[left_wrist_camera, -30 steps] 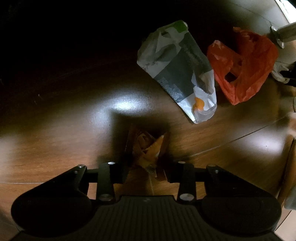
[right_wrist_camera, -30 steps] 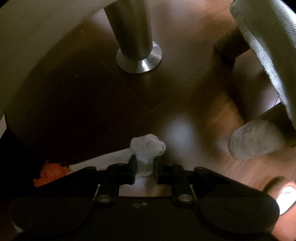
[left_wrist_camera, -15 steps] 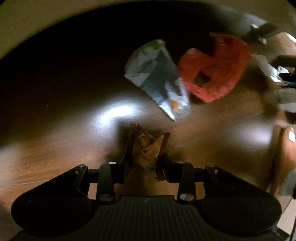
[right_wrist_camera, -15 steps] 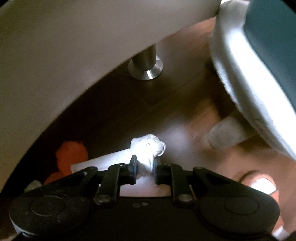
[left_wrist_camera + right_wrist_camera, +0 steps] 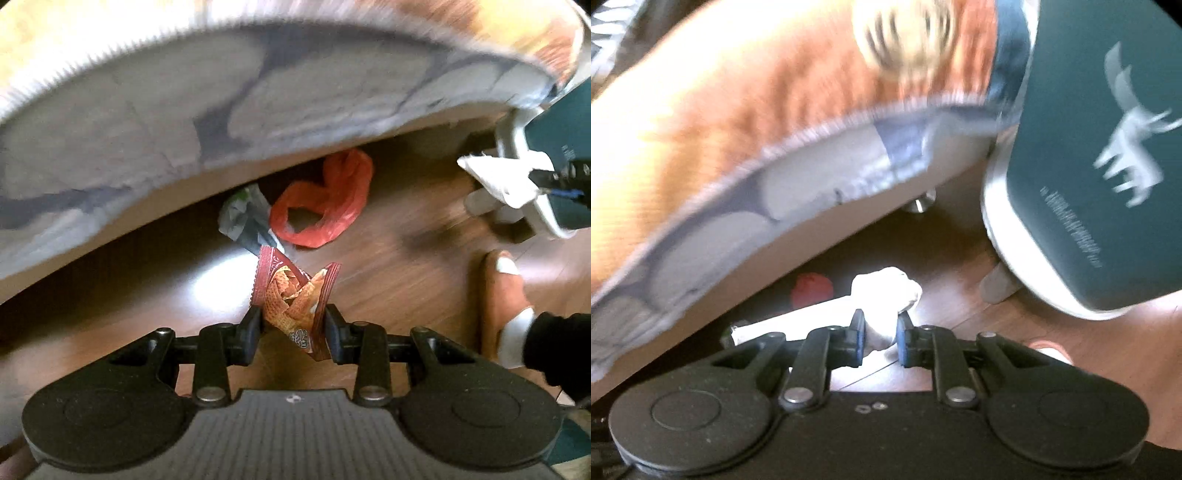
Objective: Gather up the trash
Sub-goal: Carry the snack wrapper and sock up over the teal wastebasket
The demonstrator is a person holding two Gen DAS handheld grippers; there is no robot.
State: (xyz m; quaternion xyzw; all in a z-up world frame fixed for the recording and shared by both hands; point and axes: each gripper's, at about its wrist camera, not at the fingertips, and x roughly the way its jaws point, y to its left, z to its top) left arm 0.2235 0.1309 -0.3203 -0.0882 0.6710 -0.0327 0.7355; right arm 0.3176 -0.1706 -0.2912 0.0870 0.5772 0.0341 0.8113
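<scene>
Left claw is clamped on a crumpled red-orange snack wrapper, pads pinching it from both sides, wrapper sticking up past the tips and clear of the wood floor. Beyond it, on the floor near the sofa's front edge, lie a grey-green crumpled bag and an orange-red plastic bag, the two touching or nearly so; grey one partly tucked under the overhanging cushion. A light glare sits on the floor just left of the wrapper. At the right edge of the left wrist view: a foot in a white-strap sandal w/ a dark sleeve or trouser cuff beside it.

Right claw is closed on a white wad of tissue/cloth, pads gripping its lower part, knotted bulge above the tips. A white strip trails off left from it, low in the right wrist view. Behind, a bit of the red bag shows under the sofa edge, plus a metal sofa leg further back. Orange patterned cushion fills the upper left; a dark teal box w/ white animal print fills the upper right, blurred.
</scene>
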